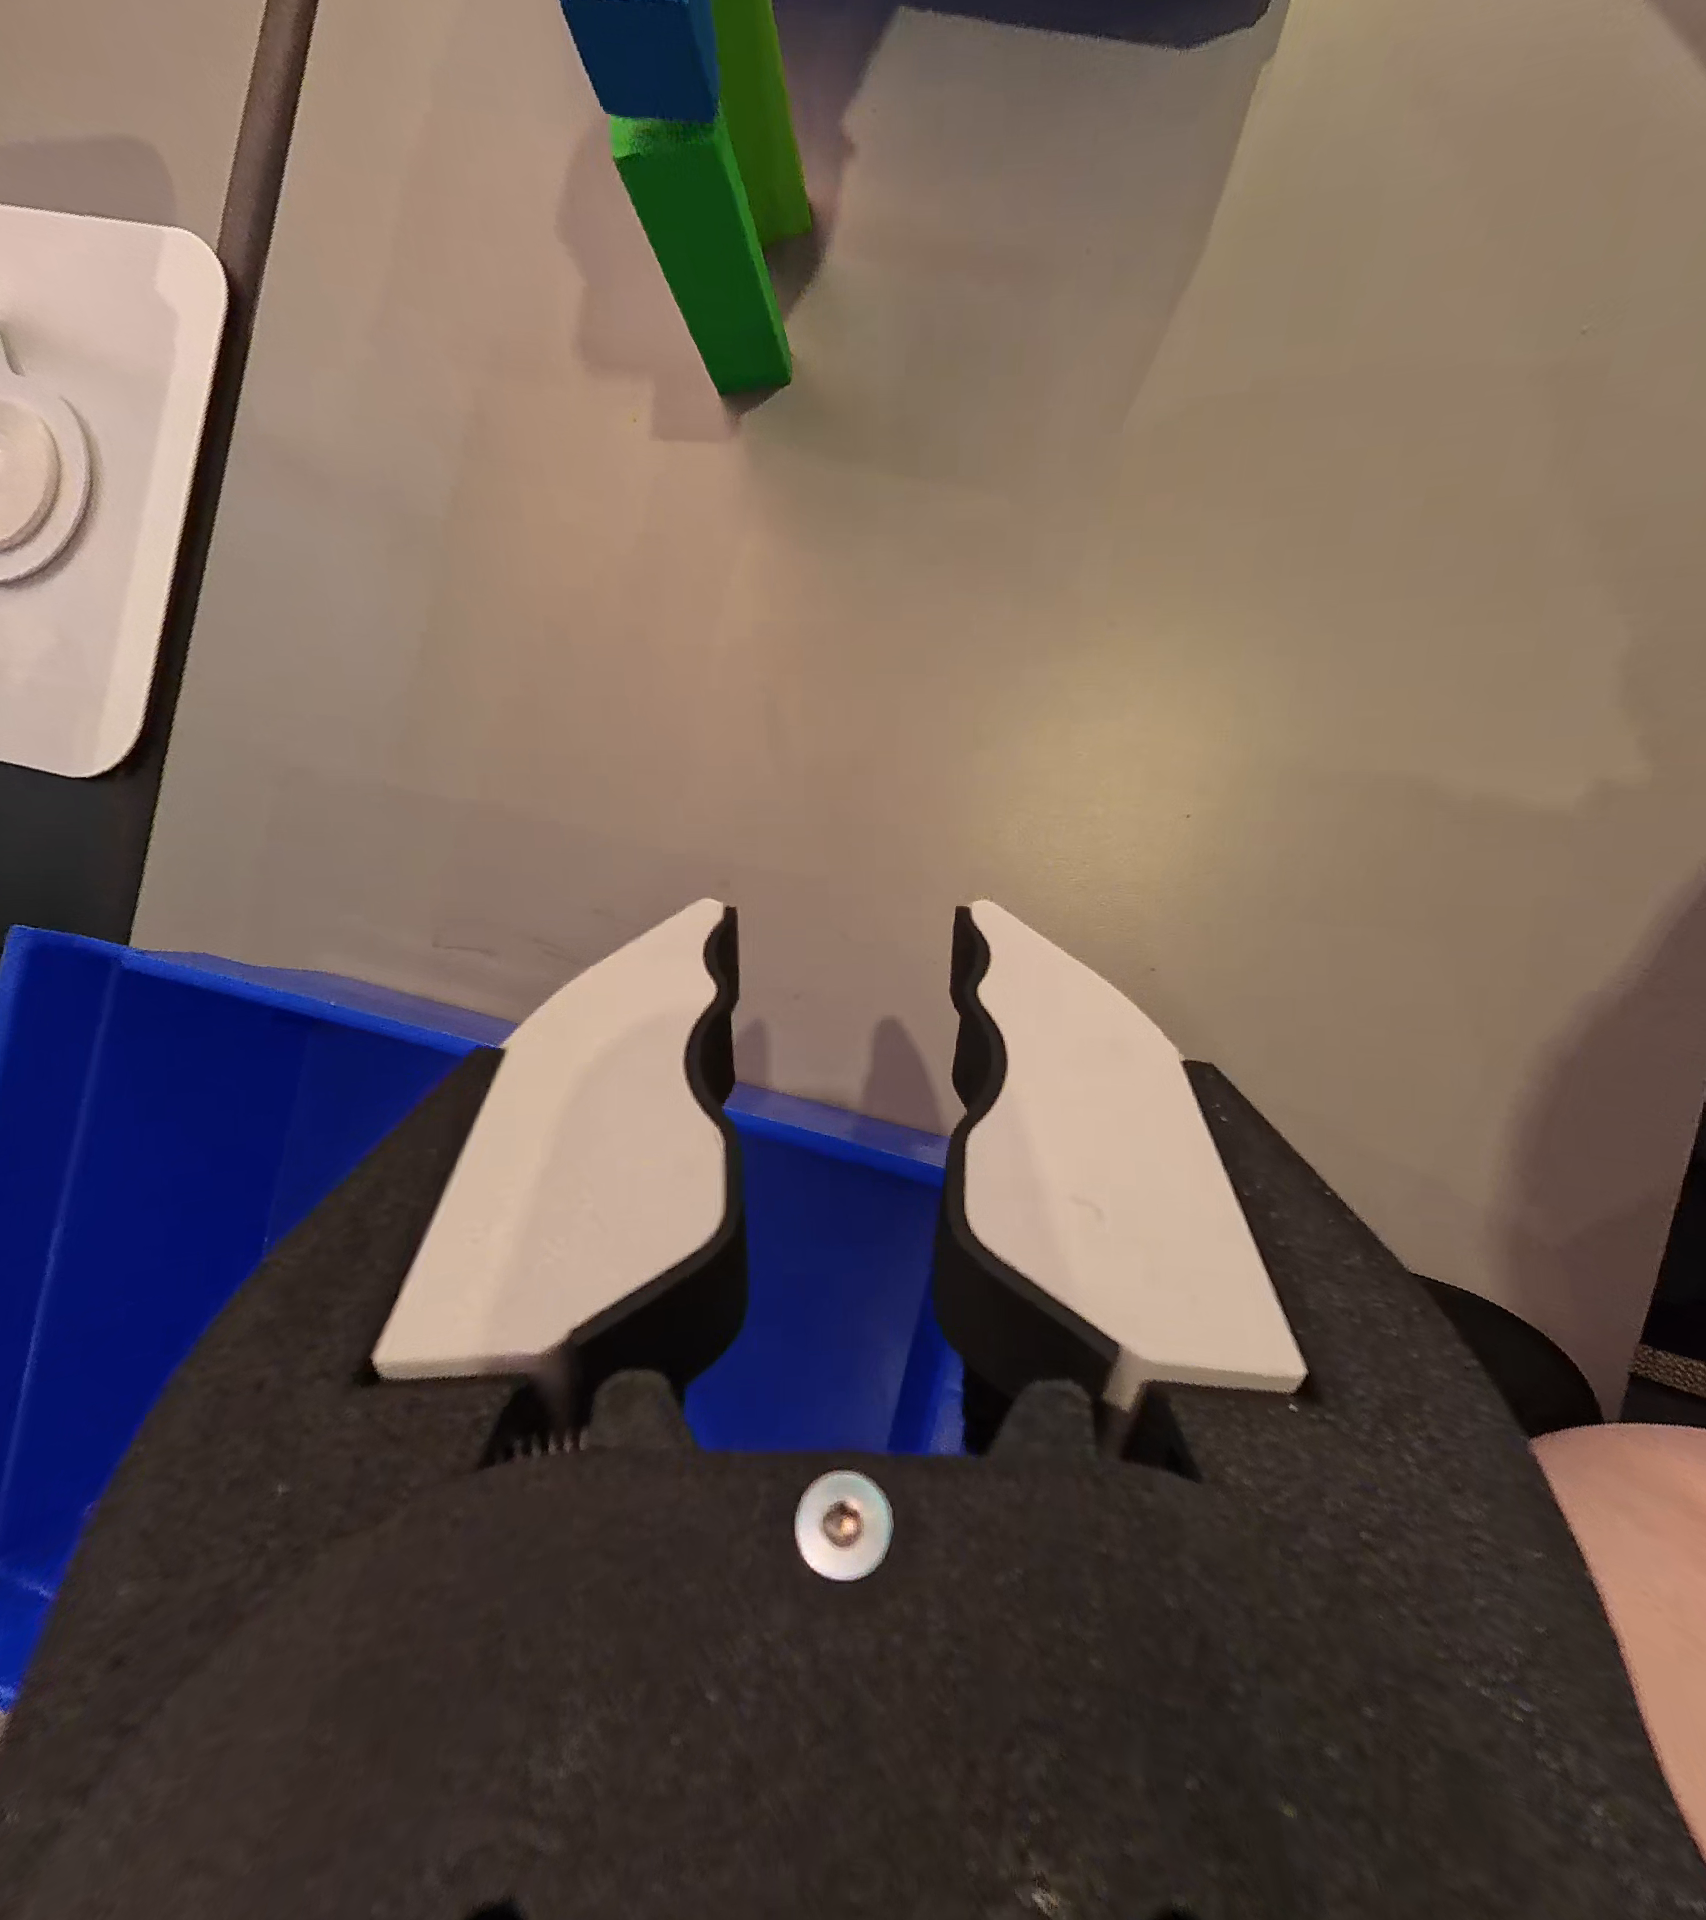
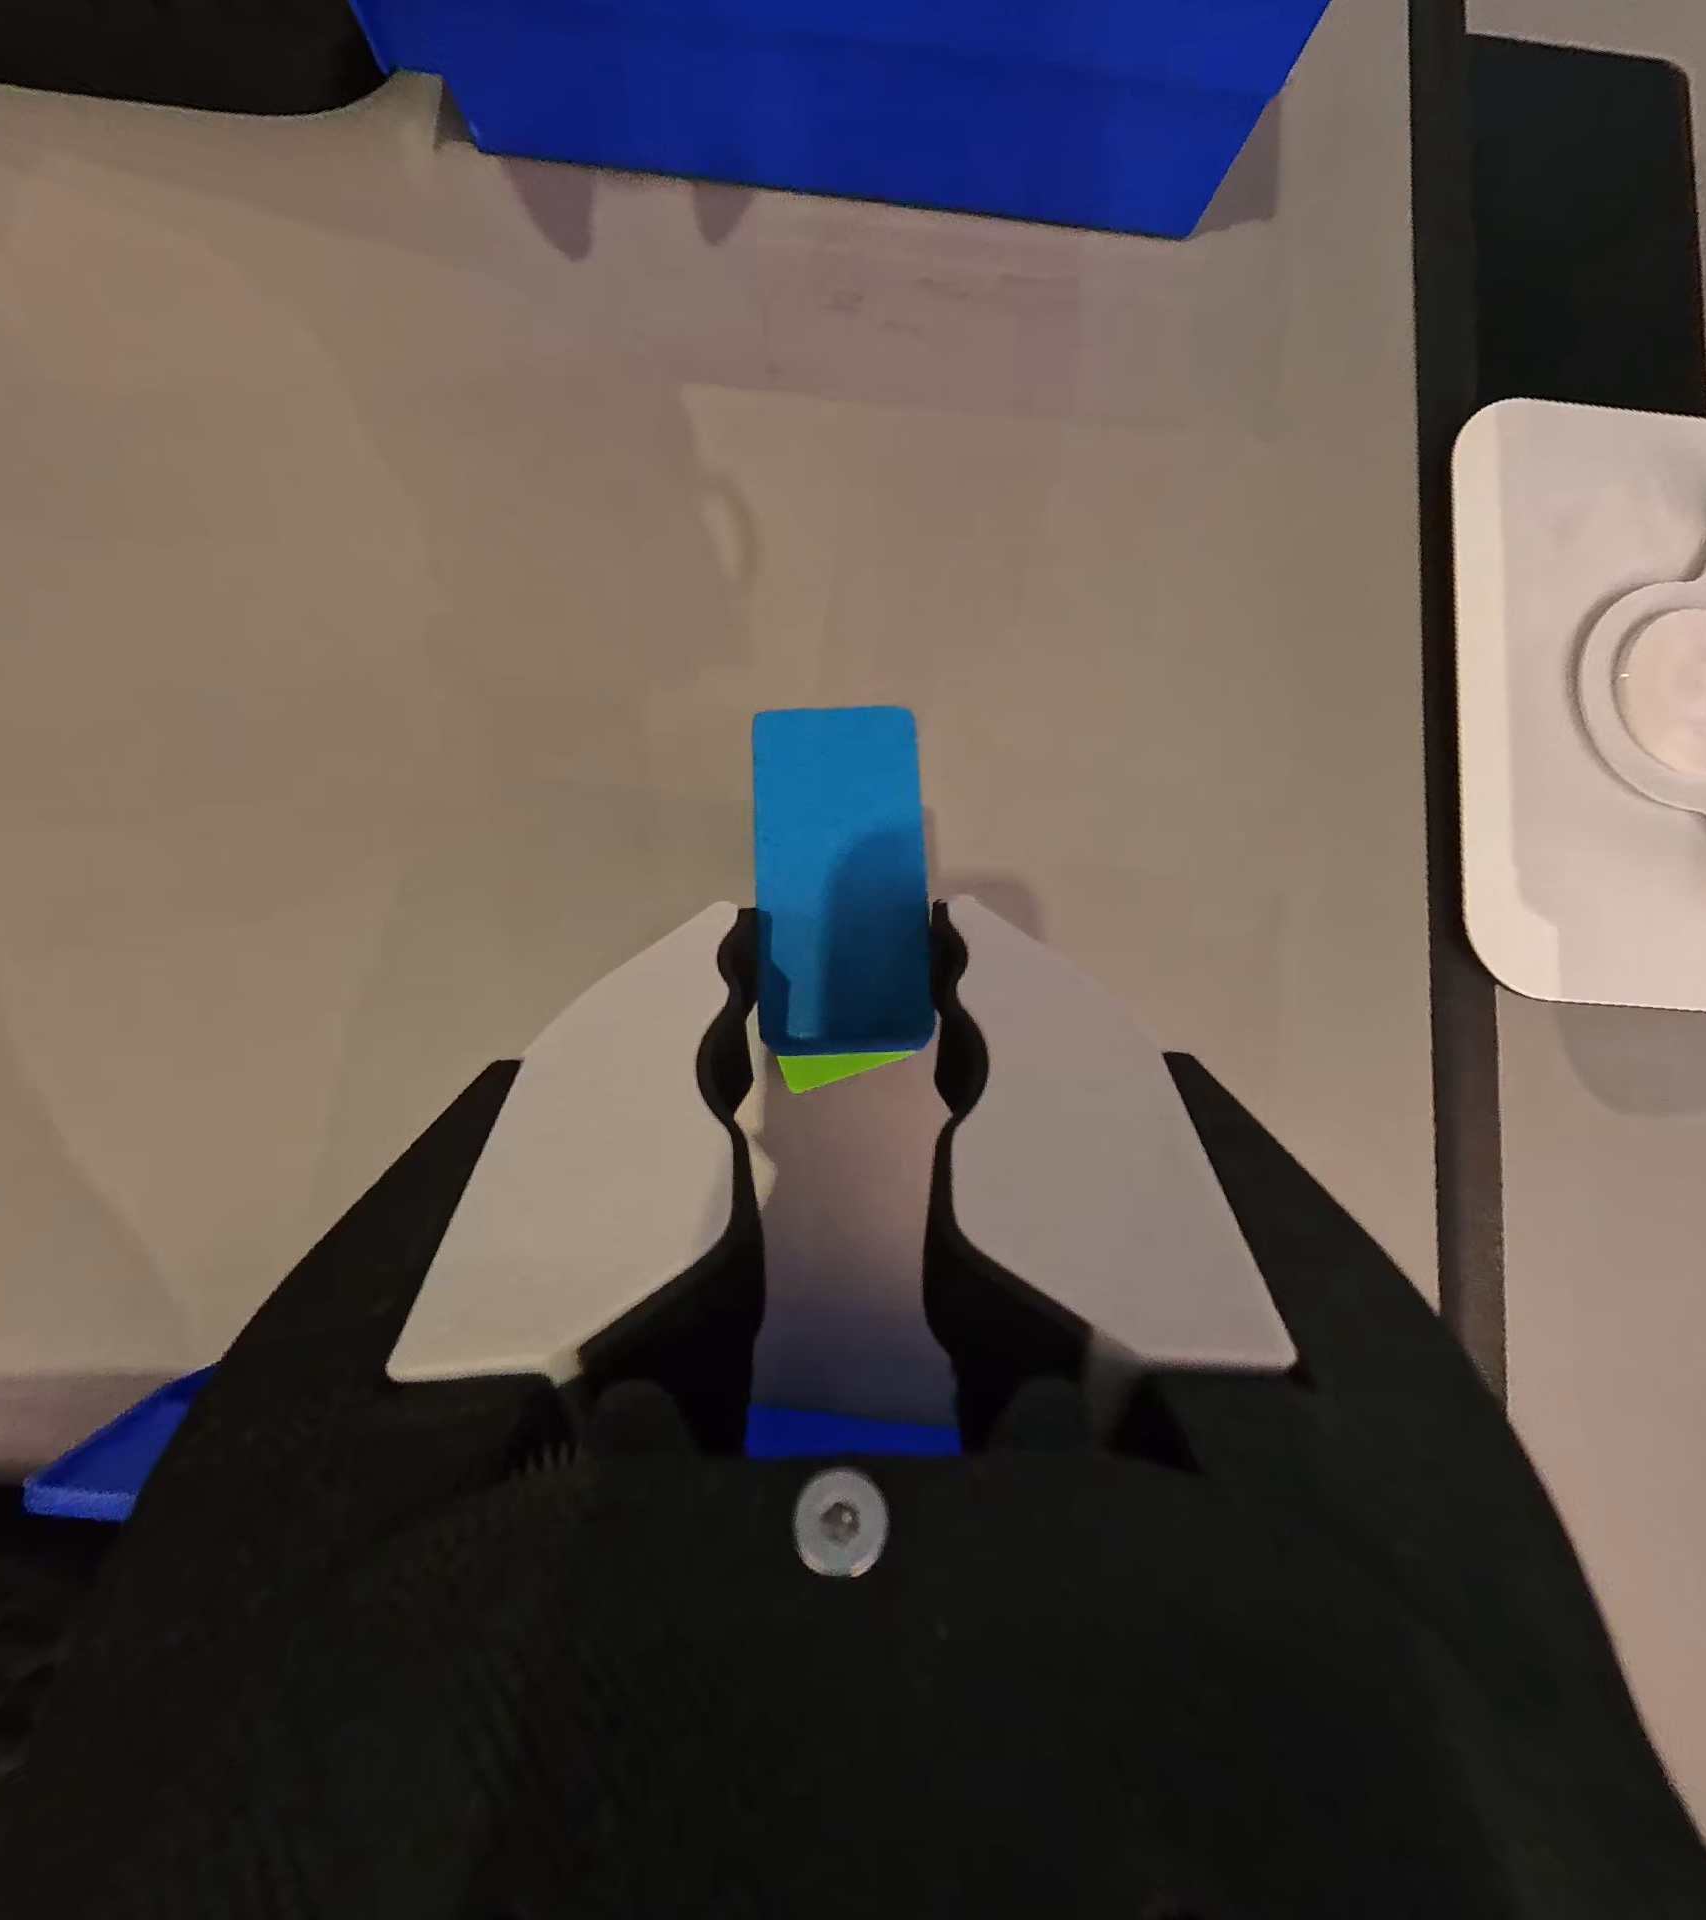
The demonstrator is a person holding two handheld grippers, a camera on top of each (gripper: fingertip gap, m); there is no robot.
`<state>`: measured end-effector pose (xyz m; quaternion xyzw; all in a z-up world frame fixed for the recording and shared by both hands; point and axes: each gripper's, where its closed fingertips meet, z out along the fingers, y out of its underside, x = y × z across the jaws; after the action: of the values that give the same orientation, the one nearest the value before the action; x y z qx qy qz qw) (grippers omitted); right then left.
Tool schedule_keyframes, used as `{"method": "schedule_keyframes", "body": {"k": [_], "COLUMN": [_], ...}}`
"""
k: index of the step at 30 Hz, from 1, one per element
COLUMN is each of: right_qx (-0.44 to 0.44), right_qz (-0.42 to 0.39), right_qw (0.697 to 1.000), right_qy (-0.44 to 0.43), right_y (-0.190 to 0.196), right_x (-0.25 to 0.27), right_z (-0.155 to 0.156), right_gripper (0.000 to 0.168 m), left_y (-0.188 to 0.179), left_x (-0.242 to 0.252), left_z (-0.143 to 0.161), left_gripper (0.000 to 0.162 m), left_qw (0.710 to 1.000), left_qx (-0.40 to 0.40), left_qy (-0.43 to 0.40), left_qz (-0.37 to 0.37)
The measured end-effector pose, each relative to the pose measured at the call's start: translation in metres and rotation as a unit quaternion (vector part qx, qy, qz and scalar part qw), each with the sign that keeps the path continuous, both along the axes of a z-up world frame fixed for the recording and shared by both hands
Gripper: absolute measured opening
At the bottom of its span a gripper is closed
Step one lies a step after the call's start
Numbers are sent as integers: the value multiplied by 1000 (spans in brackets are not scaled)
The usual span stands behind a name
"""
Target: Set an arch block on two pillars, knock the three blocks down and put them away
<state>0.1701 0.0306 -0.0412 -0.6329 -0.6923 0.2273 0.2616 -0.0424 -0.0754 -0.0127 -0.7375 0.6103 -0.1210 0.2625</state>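
The tabletop (image 1: 932, 623) is a smooth grey surface with a soft sheen that picks up faint reflections. The left gripper (image 1: 844, 914) has a body of rough, grainy black material — matt, almost foam-like — with a shiny metal screw (image 1: 844, 1525) set in it; its fingers (image 1: 579, 1143) are smooth, matt pale-grey plastic lined with black rubbery ridged pads. The right gripper (image 2: 841, 914) looks the same. The blue block (image 2: 838, 873) has a painted, slightly satin face; the green pillars (image 1: 714, 260) are painted too, one end showing a rougher grain. The blue bin (image 1: 153, 1195) is smooth, mildly glossy plastic. A white base plate (image 2: 1618, 727) looks like matt plastic — with a clear glossy piece on it.
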Motion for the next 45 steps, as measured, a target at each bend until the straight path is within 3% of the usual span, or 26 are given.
{"method": "schedule_keyframes", "body": {"k": [33, 41, 45], "right_qx": [-14, -6, 22], "right_qz": [-10, -24, -41], "right_qw": [1000, 999, 999], "right_qy": [-20, -30, -20], "right_y": [3, 4, 0], "right_x": [4, 9, 17], "right_z": [-14, -7, 12], "right_gripper": [36, 45, 46], "left_y": [-1, -1, 1], "left_x": [-5, -7, -10], "left_z": [-22, -21, -14], "left_gripper": [37, 37, 37], "left_qw": [998, 998, 999], "left_qx": [-38, -39, -29], "left_qy": [43, 40, 27], "left_qz": [9, 12, 18]}}
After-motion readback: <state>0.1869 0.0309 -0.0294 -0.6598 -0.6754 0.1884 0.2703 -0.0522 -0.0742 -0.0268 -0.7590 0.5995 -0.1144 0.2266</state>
